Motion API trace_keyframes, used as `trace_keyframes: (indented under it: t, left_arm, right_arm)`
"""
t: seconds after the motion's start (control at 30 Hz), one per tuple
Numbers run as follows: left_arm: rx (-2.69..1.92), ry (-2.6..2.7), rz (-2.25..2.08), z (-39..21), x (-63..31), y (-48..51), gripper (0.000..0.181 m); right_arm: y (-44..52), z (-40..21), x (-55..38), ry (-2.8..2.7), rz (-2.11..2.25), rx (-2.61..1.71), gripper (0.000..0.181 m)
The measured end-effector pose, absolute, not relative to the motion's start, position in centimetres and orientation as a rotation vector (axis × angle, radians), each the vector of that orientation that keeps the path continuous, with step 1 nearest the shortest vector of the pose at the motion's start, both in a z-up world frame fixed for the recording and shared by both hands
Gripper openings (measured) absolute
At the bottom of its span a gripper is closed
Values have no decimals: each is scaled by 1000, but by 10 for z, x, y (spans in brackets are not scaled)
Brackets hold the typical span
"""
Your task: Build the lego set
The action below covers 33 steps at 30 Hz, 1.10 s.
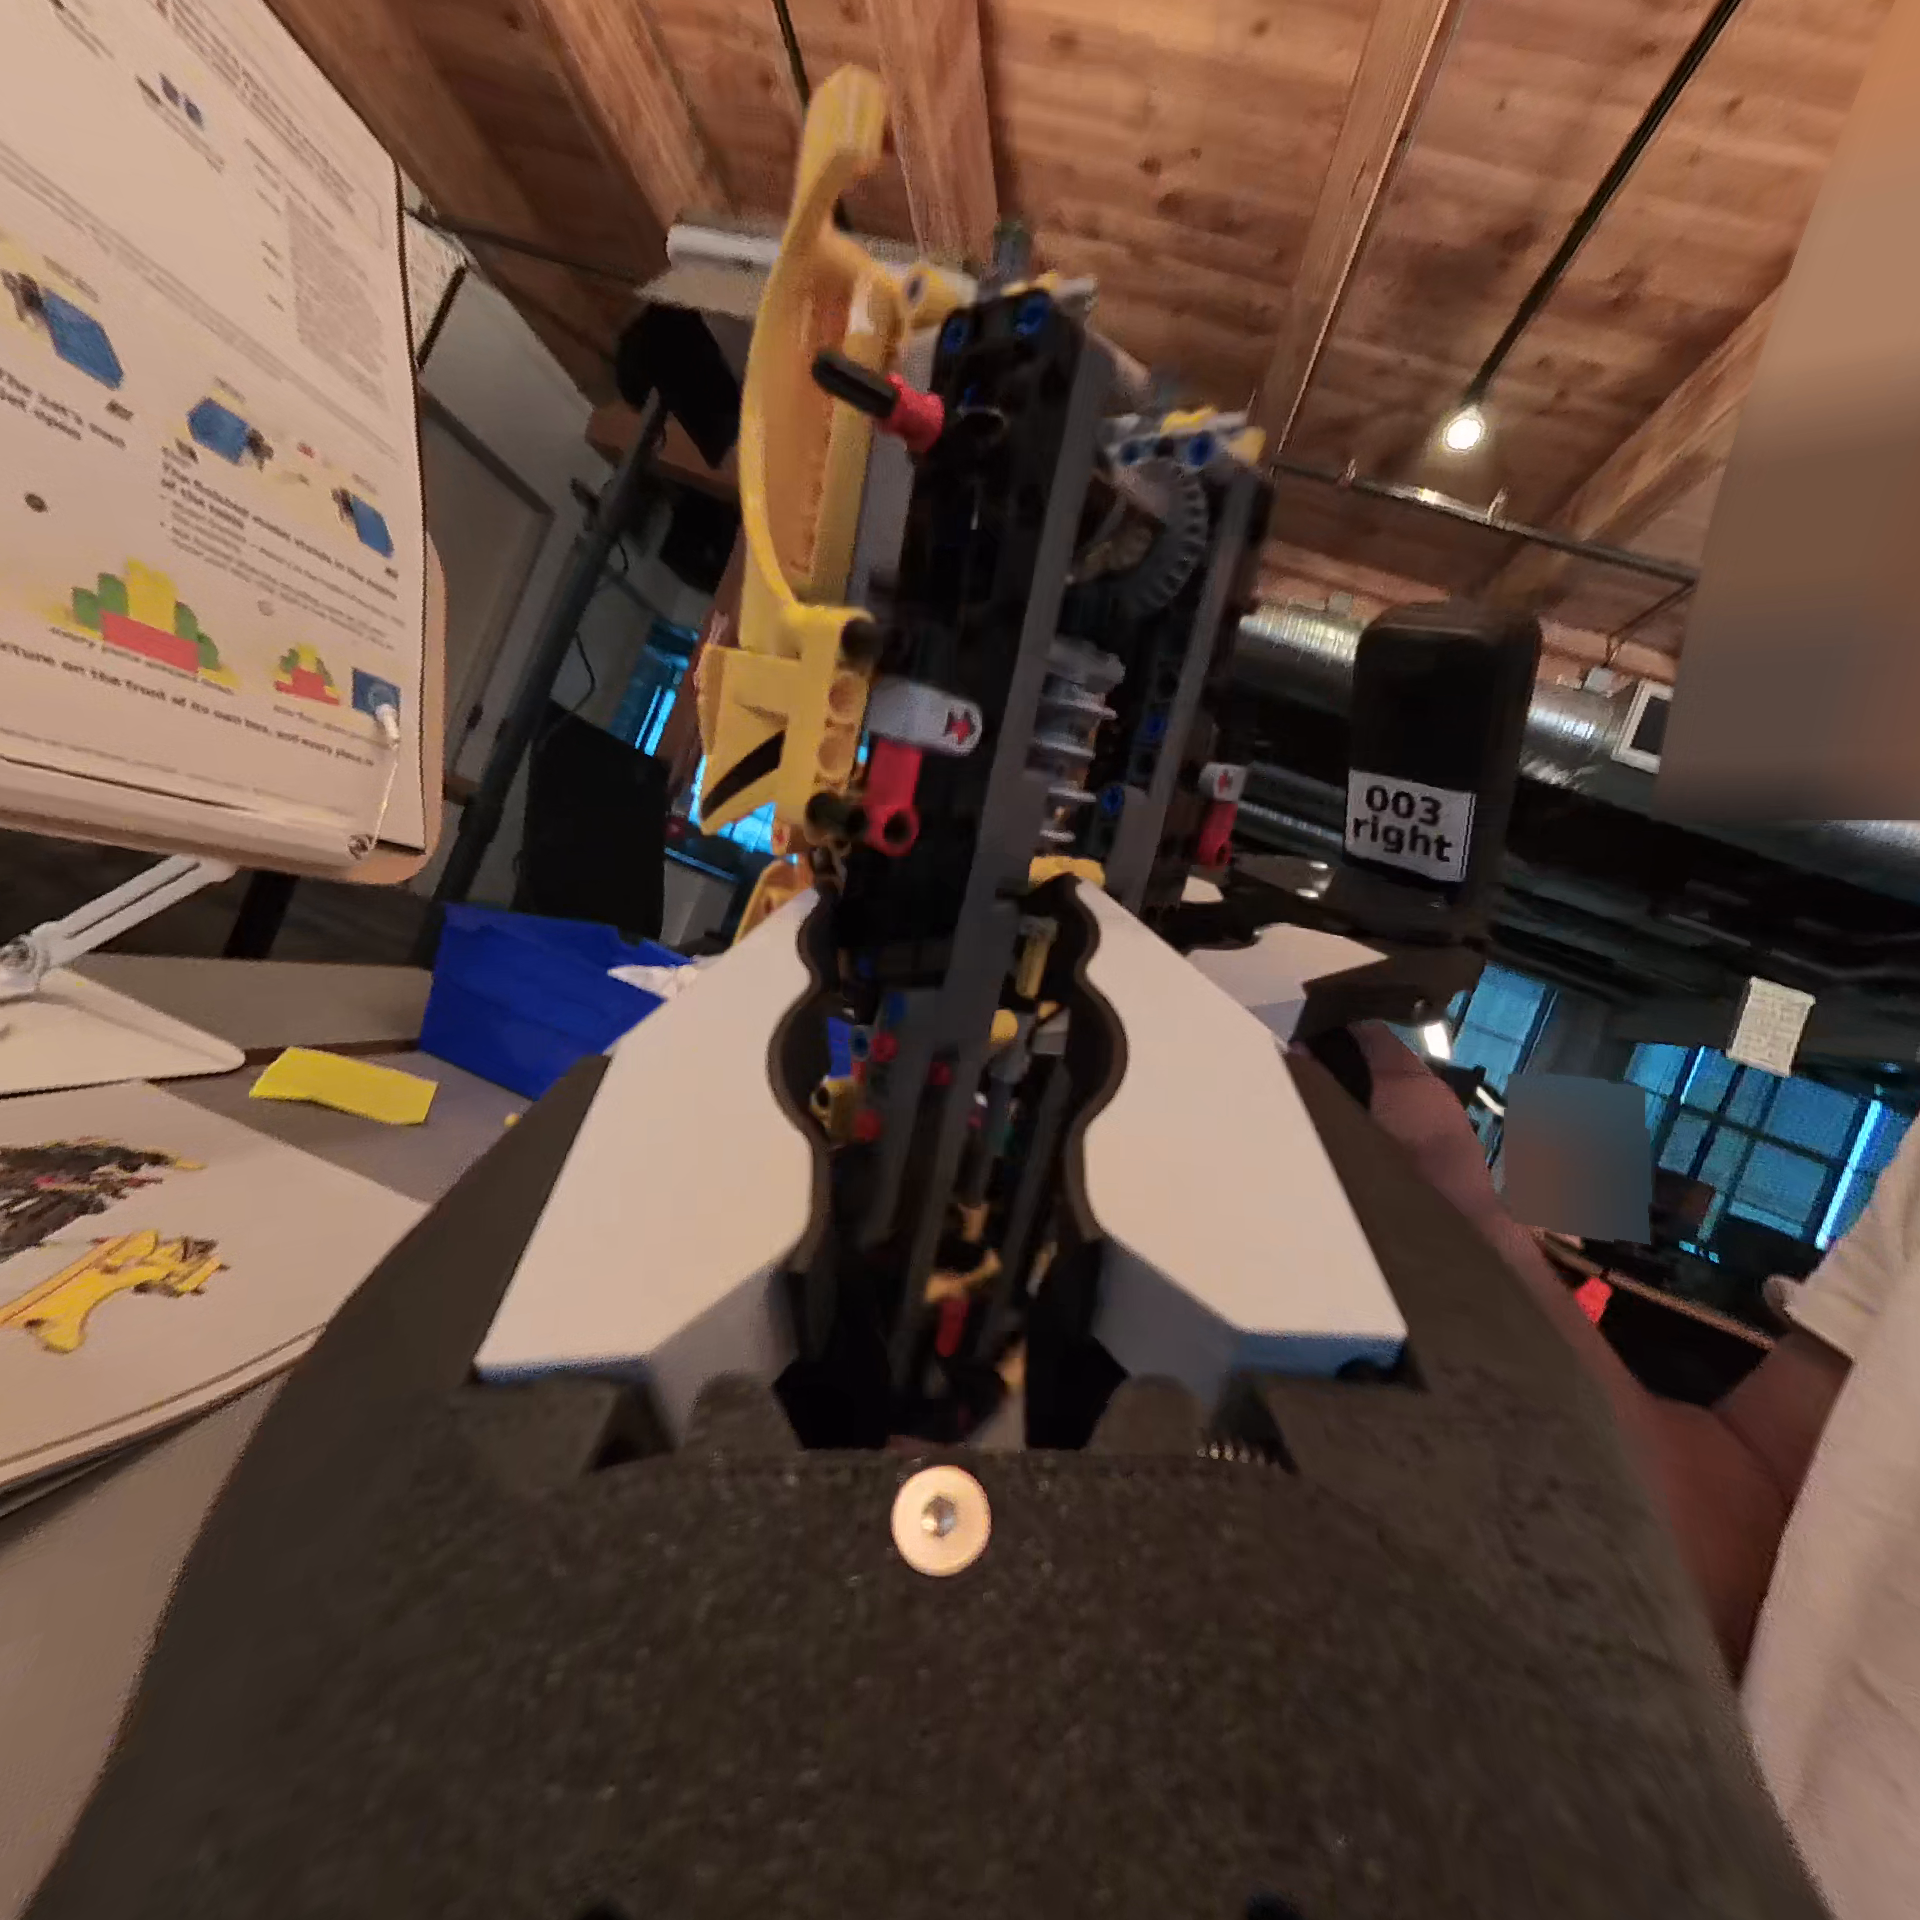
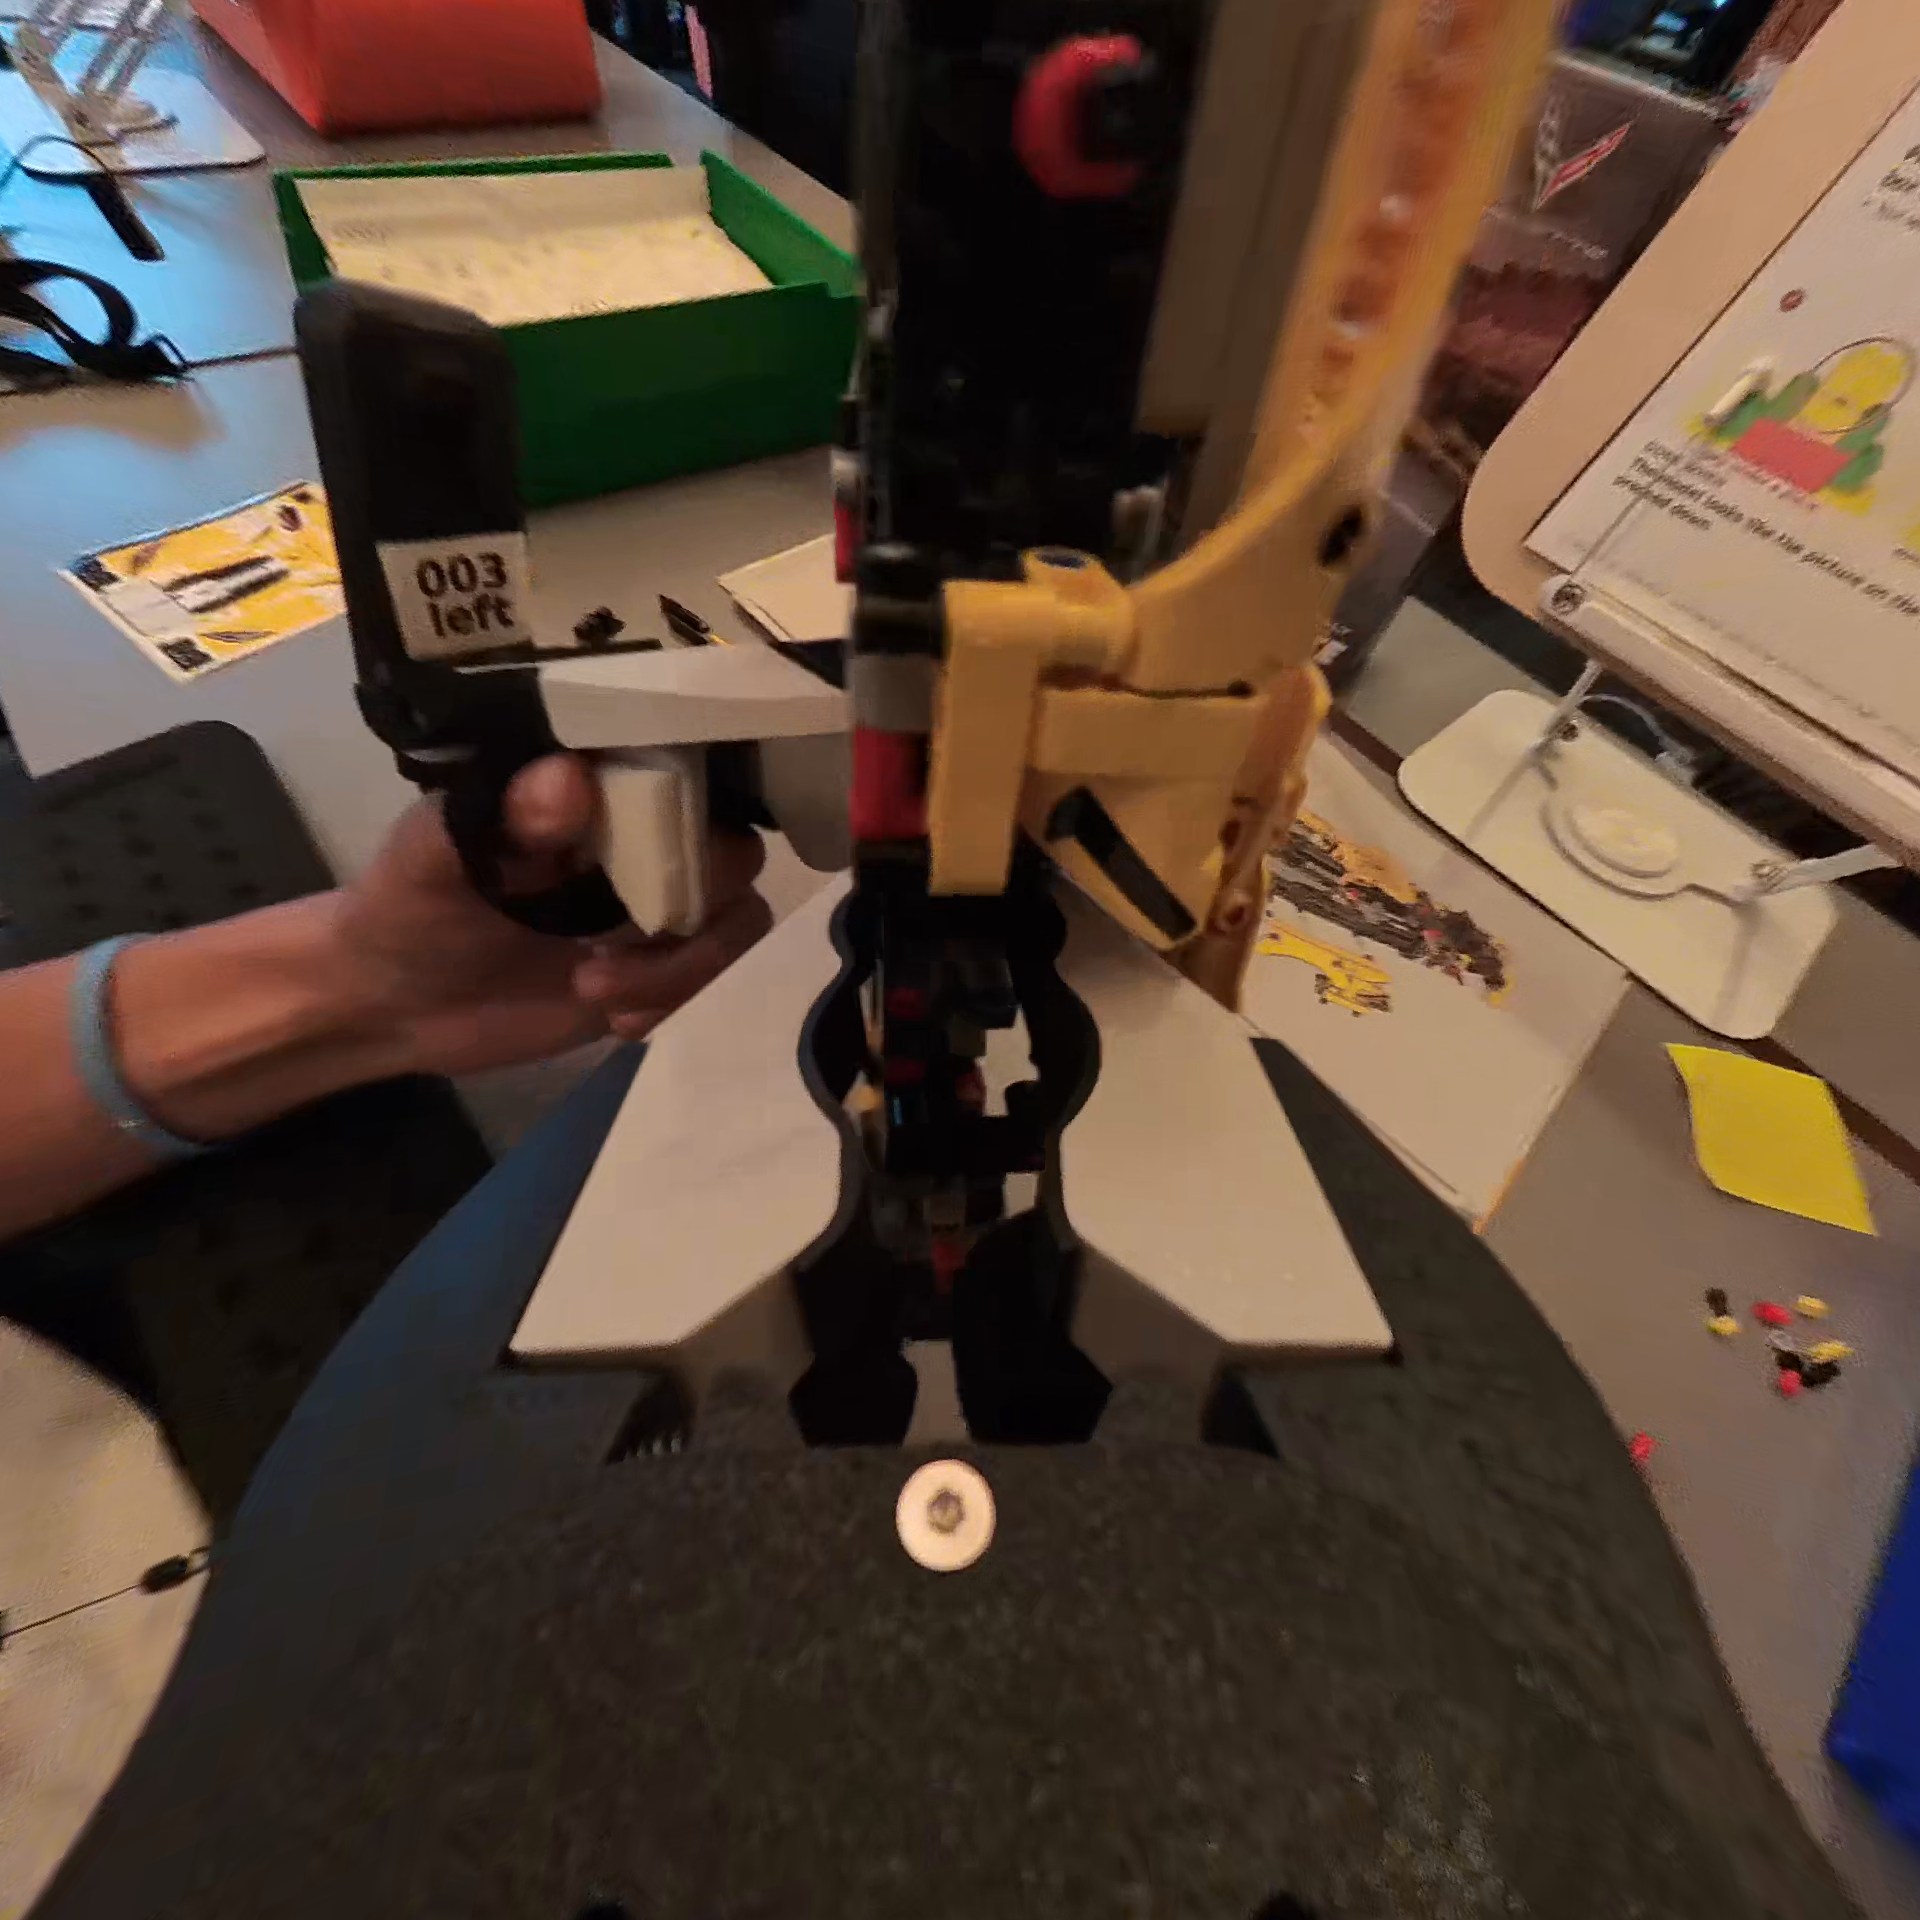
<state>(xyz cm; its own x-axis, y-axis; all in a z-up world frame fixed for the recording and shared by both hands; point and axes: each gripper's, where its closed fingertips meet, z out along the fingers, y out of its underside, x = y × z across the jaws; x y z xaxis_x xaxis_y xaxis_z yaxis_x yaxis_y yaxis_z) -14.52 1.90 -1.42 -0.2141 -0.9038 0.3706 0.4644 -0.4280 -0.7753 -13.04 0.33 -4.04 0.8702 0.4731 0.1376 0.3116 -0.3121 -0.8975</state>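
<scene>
A black and grey lego model point(image 1: 977, 582) with a yellow curved panel point(image 1: 810, 436), red pins and a gear is held upright off the table. My left gripper point(image 1: 945, 914) is shut on its lower part. My right gripper point(image 2: 945, 904) is shut on the same model point(image 2: 1018, 364) from another side, below its yellow panel point(image 2: 1195, 665). The right gripper's black body point(image 1: 1439, 727) shows at the right of the left wrist view. The left gripper point(image 2: 727, 696), held by a hand, shows at the left of the right wrist view, its finger touching the model.
An instruction sheet on a stand point(image 1: 197, 416) and an open booklet point(image 1: 125, 1247) lie left. A blue bin point(image 1: 530, 987), a green bin point(image 2: 582, 312), an orange bin point(image 2: 416, 52), a yellow note point(image 2: 1777, 1132) and several small loose pieces point(image 2: 1787, 1340) sit on the grey table point(image 2: 1621, 1351). The grippers are tip to tip, or close to it.
</scene>
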Motion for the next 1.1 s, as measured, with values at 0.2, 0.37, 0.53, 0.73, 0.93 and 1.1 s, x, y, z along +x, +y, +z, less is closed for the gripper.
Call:
trace_keyframes:
  t: [0.2,0.37,0.53,0.73,0.93,1.1]
  left_arm:
    - [-1230,793,-1666,-46,-140,32,43]
    - [-1389,883,-1634,-76,-150,35,53]
    - [-1535,944,-1594,-98,-176,29,70]
    - [-1645,960,-1579,-107,-194,25,93]
    - [-1796,1005,-1519,-128,-204,26,92]
    - [-1839,1027,-1491,-145,-203,23,91]
  right_arm:
    - [15,-61,-101,-671,-139,-1882,23]
    - [25,-87,-79,-797,-455,-1860,23]
    - [32,-122,-73,-939,-662,-1845,23]
    - [36,-156,-83,-1099,-787,-1791,19]
    - [38,-178,-88,-1172,-852,-1745,19]
    - [35,-187,-91,-1230,-901,-1687,19]
